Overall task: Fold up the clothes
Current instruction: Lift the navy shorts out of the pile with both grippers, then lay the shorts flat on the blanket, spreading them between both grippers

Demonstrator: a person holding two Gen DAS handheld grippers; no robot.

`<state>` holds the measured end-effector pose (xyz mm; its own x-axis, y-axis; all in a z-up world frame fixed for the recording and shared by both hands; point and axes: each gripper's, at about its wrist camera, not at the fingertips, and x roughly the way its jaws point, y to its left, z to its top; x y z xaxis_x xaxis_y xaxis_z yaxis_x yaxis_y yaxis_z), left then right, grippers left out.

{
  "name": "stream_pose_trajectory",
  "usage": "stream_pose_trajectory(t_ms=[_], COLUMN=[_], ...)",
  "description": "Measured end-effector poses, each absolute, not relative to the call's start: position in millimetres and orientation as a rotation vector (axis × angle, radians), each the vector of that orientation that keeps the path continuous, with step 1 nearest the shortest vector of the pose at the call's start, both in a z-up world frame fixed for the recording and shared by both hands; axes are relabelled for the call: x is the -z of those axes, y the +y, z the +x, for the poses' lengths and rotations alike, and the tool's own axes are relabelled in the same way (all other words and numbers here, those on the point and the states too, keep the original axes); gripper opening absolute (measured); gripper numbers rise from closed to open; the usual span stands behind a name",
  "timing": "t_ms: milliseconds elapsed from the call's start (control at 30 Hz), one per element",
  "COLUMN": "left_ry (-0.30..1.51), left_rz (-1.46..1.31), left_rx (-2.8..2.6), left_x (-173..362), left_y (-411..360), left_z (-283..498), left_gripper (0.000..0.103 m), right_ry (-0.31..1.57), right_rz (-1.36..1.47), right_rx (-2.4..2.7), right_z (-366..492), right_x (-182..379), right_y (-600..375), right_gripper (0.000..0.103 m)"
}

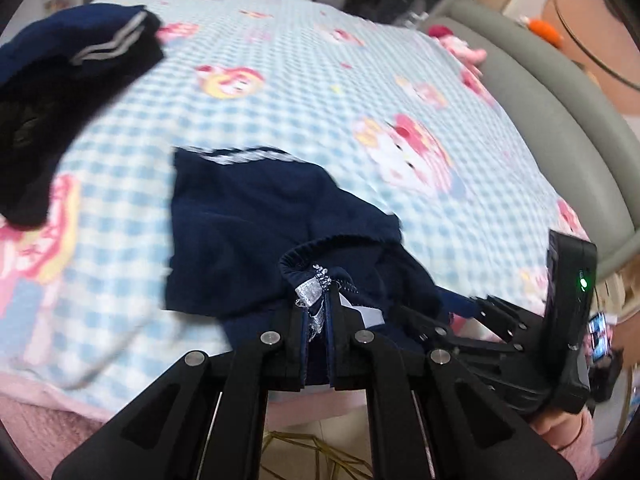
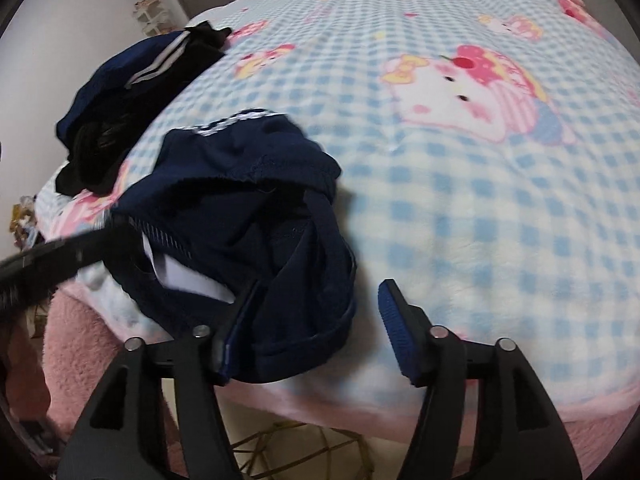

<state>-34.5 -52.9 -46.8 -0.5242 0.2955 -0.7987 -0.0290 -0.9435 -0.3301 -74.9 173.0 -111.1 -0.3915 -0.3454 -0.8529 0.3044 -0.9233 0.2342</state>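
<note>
A: Status of the left claw (image 1: 318,312)?

B: Its jaws are pressed together on the gathered elastic waistband of the navy shorts (image 1: 248,232), right at a silvery sewn-in tag (image 1: 310,294).

A: And the right claw (image 2: 316,320)?

B: Spread wide. Its ribbed blue pads (image 2: 396,320) stand well apart, the left pad against the rumpled near edge of the shorts, the right pad over bare blanket.

A: Location of the garment?

B: It lies crumpled near the front edge of the bed, on a fleecy blue-and-white checked blanket (image 2: 460,220) printed with pink cartoon cats. The fabric is a smooth knit with a white-striped hem.

A: Anything else on the bed?

B: A second heap of dark clothes (image 2: 128,100), navy and black with grey-white stripes, sits well apart toward the far left corner.
</note>
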Motion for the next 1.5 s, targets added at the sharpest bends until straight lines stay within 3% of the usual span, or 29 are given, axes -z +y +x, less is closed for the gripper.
stream_pose_trajectory(t_ms=[133,233,633,800,900,967,1000,1033,1067,1100,1333,1500], left_ry=[-0.384,-0.531,-0.673,-0.741,-0.785,-0.813,-0.818,-0.761,-0.705,-0.655,-0.441,-0.238], left_rz=[-1.430,-1.423,-1.400,-1.421,-1.442,-1.455,-1.464,-1.486,-1.506,-1.524,-1.397,-0.900], left_rx=[-2.672,-2.658,-2.723,-2.632,-2.578,-2.541,-2.530,-2.563,-2.596,-2.630,-2.797,-2.986], left_x=[50.1,54.6,74.2,87.5,99.6,107.7,111.3,111.8,112.1,110.8,49.6,-86.1], left_y=[-76.1,-102.3,-146.3,-136.6,-127.9,-122.1,-118.8,-113.7,-108.9,-106.4,-109.2,-92.6], left_z=[-23.6,-23.2,-12.3,-12.6,-13.0,-13.3,-13.4,-13.6,-13.8,-14.4,-58.7,-85.8], left_gripper=[0.007,0.007,0.008,0.010,0.035,0.039,0.038,0.024,0.009,0.009,0.008,0.008], right_ry=[-0.044,-0.109,-0.186,-0.042,0.100,0.150,0.173,0.188,0.181,0.173,0.124,0.065], right_rz=[1.422,1.426,1.410,1.380,1.396,1.405,1.398,1.384,1.373,1.362,1.194,0.891], right_rx=[2.357,2.374,2.272,2.286,2.316,2.304,2.309,2.329,2.357,2.387,2.652,2.796], right_z=[-71.4,-73.0,-86.4,-108.4,-131.2,-140.8,-144.3,-145.5,-145.6,-145.6,-145.4,-150.4], right_x=[105.0,103.3,99.1,100.6,112.8,122.0,125.6,126.6,124.7,122.4,53.2,-52.2], right_y=[167.4,176.1,162.8,118.8,95.6,83.4,79.1,76.6,78.3,80.5,136.7,173.0], right_gripper=[0.063,0.063,0.067,0.068,0.068,0.068,0.063,0.056,0.035,0.020,0.020,0.020])
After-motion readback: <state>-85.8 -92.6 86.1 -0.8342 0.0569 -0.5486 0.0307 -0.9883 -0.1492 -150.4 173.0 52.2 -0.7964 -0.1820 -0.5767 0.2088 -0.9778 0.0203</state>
